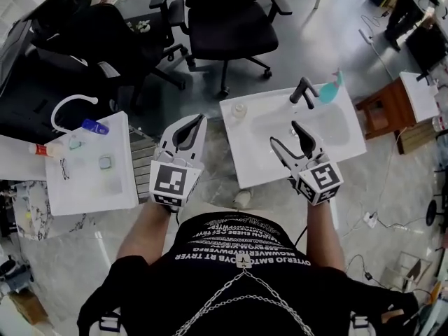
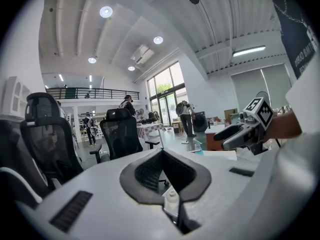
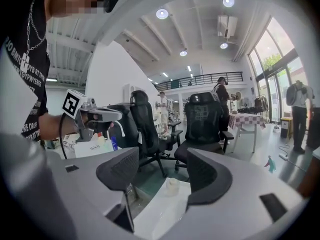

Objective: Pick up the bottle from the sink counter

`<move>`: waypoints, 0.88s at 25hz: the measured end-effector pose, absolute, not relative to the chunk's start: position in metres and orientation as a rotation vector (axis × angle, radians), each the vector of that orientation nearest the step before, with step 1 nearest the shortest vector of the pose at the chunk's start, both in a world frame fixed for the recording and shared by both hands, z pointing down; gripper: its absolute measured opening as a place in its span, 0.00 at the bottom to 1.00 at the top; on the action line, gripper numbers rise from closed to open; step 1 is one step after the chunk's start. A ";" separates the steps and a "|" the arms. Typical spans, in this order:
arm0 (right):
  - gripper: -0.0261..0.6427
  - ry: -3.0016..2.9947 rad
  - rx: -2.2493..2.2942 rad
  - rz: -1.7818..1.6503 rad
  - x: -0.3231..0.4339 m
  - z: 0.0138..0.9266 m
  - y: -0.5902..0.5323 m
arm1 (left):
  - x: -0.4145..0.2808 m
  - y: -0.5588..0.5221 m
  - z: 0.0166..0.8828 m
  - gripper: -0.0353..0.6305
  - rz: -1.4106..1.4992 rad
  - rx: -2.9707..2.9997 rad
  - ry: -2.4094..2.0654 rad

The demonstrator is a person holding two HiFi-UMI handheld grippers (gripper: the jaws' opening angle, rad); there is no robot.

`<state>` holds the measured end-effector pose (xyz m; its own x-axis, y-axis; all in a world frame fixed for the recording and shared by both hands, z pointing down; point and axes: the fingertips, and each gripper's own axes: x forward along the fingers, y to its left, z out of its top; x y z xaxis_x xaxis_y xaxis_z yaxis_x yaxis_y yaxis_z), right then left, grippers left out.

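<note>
A small clear bottle [image 1: 239,110] stands upright on the near-left corner of the white sink counter [image 1: 280,166]. My right gripper [image 1: 283,131] hovers over the counter's front part, open and empty. In the right gripper view the bottle [image 3: 172,185] shows well ahead in the gap of that gripper [image 3: 162,156]. My left gripper [image 1: 196,121] is just left of the counter, its tips meeting with nothing held. Through the hollow behind the tips of the left gripper [image 2: 161,154] the bottle [image 2: 171,198] shows in the left gripper view.
A black faucet [image 1: 304,89] and a teal spray bottle [image 1: 332,89] stand at the basin's far side. A white table [image 1: 91,180] with small items is at the left. Black office chairs [image 1: 224,26] stand behind, and a wooden stool [image 1: 381,107] at the right.
</note>
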<state>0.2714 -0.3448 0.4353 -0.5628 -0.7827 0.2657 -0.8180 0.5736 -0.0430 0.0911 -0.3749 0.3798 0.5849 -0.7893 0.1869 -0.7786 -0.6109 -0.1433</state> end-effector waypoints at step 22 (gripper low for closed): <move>0.50 -2.567 0.902 0.381 0.208 0.614 -0.452 | 0.076 -0.434 0.409 0.06 -0.471 -2.691 1.526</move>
